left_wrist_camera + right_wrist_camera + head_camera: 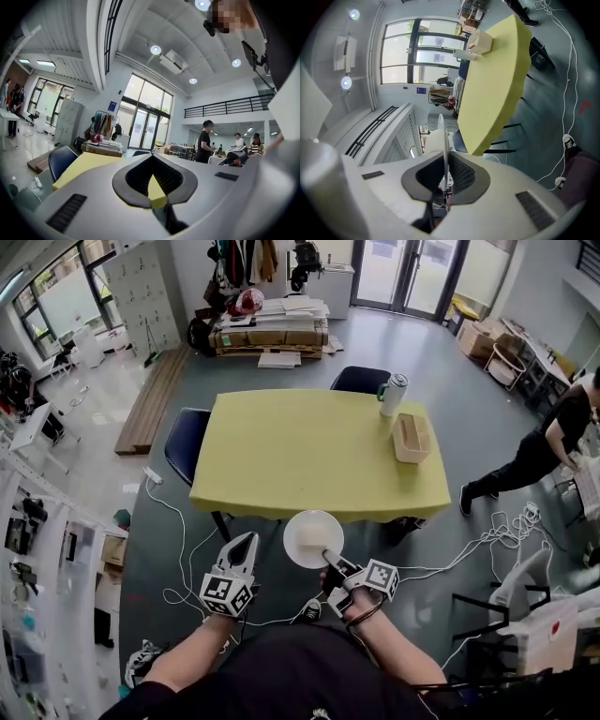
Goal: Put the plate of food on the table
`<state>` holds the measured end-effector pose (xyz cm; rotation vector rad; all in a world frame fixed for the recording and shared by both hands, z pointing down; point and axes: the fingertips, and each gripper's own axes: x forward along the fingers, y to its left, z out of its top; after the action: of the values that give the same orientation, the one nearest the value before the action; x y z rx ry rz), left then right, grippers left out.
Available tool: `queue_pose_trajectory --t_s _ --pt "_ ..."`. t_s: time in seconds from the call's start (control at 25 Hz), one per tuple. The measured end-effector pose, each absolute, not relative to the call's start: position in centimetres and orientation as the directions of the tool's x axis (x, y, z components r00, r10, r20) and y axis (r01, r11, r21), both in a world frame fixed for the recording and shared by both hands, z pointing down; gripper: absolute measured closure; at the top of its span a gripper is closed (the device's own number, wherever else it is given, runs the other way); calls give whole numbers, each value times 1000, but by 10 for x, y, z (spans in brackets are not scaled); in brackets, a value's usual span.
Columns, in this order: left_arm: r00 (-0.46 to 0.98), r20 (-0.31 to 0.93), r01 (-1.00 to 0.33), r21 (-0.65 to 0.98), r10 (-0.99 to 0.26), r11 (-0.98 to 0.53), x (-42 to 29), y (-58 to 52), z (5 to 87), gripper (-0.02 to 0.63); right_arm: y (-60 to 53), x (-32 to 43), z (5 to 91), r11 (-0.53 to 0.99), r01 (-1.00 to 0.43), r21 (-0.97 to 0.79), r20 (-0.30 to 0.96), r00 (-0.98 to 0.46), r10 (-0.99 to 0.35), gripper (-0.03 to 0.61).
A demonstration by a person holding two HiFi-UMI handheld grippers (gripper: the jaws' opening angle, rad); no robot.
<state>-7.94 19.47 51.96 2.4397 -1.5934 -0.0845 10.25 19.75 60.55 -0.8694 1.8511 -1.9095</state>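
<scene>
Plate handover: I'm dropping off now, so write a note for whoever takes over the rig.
Right hand-held gripper: shut on the rim of the white plate, which is roughly level, at the yellow table's near edge.
Left hand-held gripper: jaw tips together, holding nothing.
Done: plate in grip.
Left: set it on bare table, clear of the beige box and can; release.

White plate (pixel 312 537), seemingly level, before table (pixel 300 456).

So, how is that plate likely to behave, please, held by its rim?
The plate looks stiff: it juts out flat, pinched at the rim by the right gripper. Held off-centre, it may tilt or slip. Smooth and white, perhaps breakable.
</scene>
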Motion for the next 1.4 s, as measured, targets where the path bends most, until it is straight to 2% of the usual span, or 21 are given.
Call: queue_pose_trajectory --t_s 0.76,1.4 --pt "348 74 -923 203 -935 -327 -38 152 521 606 146 126 624 -104 -170 -980 199 -809 -553 548" --pt "360 81 -918 210 -930 -337 -46 108 528 606 110 119 628 -113 -170 -979 204 -809 -552 548"
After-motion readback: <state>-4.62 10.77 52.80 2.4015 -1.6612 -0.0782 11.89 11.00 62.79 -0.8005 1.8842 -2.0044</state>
